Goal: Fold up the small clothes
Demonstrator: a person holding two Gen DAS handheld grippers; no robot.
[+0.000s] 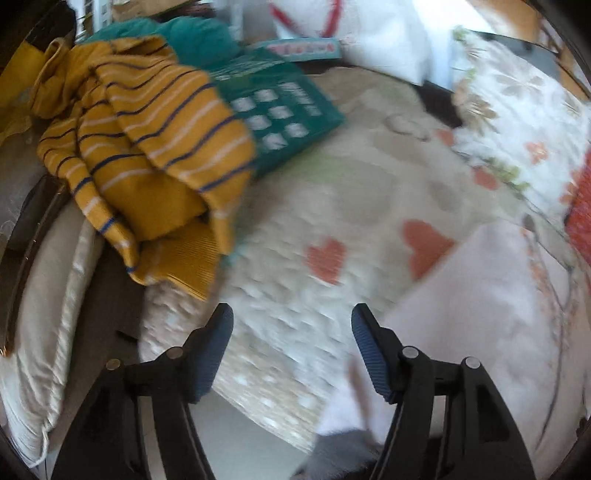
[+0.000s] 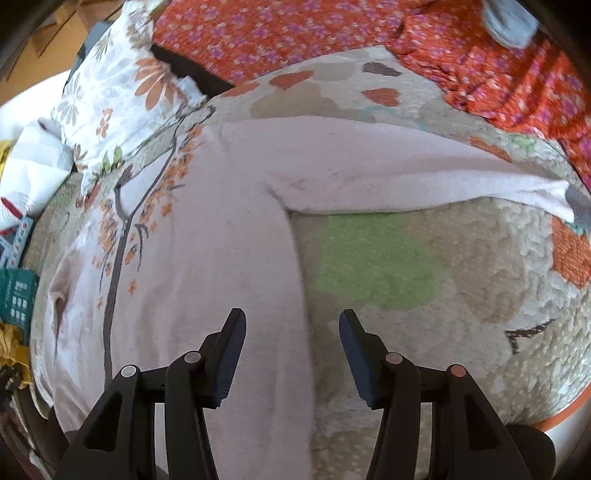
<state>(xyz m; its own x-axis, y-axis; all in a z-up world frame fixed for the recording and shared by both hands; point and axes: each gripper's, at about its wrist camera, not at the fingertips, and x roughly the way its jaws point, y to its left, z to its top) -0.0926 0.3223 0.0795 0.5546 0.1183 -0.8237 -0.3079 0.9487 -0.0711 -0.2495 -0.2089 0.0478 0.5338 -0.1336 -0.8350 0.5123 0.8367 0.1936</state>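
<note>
A pale pink long-sleeved shirt [image 2: 229, 221] with a tree and orange flower print lies flat on a quilted blanket [image 2: 406, 280], one sleeve [image 2: 406, 173] stretched to the right. My right gripper [image 2: 291, 321] is open and empty, just above the shirt's side edge. In the left wrist view part of the pink shirt [image 1: 480, 314] shows at lower right. My left gripper [image 1: 291, 317] is open and empty over the blanket [image 1: 295, 236], left of the shirt. A crumpled mustard striped garment [image 1: 147, 147] lies at the left.
A green box [image 1: 280, 114] and teal cloth [image 1: 199, 33] lie behind the striped garment. A floral pillow [image 2: 122, 99] and an orange flowered cloth [image 2: 332, 33] border the blanket's far side. A beige cushion [image 1: 48, 314] sits at the left edge.
</note>
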